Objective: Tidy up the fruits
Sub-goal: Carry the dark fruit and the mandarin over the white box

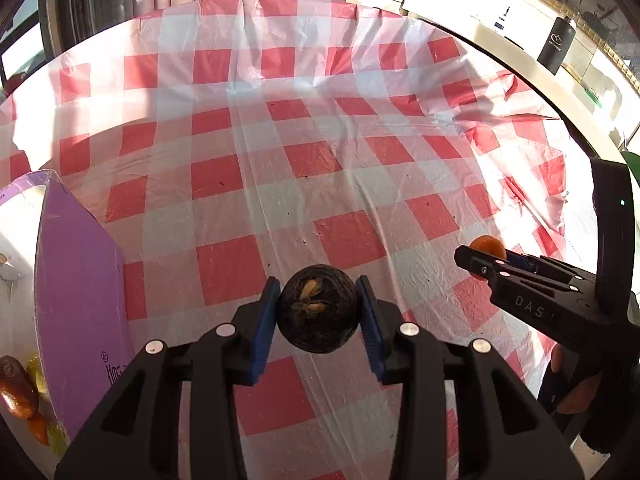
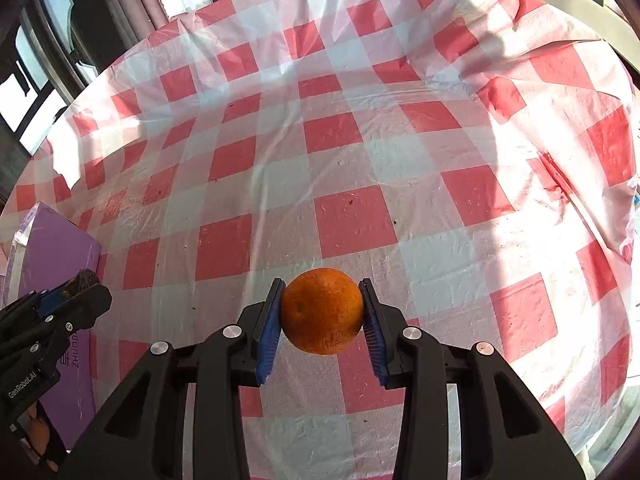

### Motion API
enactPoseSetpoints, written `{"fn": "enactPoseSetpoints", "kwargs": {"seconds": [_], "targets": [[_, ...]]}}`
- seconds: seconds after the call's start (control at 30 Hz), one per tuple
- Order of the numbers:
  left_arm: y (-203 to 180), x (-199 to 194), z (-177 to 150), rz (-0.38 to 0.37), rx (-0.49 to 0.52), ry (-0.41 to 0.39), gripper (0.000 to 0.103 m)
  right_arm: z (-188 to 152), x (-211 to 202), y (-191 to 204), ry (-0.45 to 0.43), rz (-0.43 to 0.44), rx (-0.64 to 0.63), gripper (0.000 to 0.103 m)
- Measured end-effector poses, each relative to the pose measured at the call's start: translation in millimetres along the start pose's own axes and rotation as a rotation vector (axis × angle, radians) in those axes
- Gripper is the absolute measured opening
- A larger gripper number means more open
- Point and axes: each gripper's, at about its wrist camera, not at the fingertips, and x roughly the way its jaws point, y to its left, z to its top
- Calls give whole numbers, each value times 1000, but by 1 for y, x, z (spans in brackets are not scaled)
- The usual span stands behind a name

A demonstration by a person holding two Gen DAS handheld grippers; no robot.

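Observation:
My left gripper (image 1: 318, 304) is shut on a dark round fruit (image 1: 318, 310) with a tan star-shaped mark and holds it above the red-and-white checked tablecloth (image 1: 280, 140). My right gripper (image 2: 322, 312) is shut on an orange (image 2: 322, 311) held above the cloth. In the left wrist view the right gripper (image 1: 476, 258) shows at the right with the orange (image 1: 486, 247) at its tip. In the right wrist view the left gripper (image 2: 82, 286) shows at the lower left with the dark fruit (image 2: 86, 278). A purple box (image 1: 80, 304) at the left holds several fruits (image 1: 18, 392).
The purple box (image 2: 52, 248) stands at the table's left side. The cloth is wrinkled and bunched along the right edge (image 1: 520, 128). A dark cylinder (image 1: 556, 46) stands on a counter beyond the table. Windows and curtains lie behind the far edge.

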Motion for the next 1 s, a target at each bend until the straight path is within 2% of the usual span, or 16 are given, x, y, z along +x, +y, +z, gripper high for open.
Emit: {"fn": "enactPoseSetpoints", "kwargs": {"seconds": [0.17,0.4,0.67,1.0], "targets": [[2,-23,8,-5,46,-48,39,-9,-13,19,-21,0,-2,38],[23,-57,17,8,48,-107,39,-17,-29,49,-62,-3,-37,38],[59,-88,11,35,27,-158,39,-21,-37,91,-102,13,-96,38],[121,-119,-4,105,-39,-201,39,-38,-36,163,-129,108,-220,38]]}}
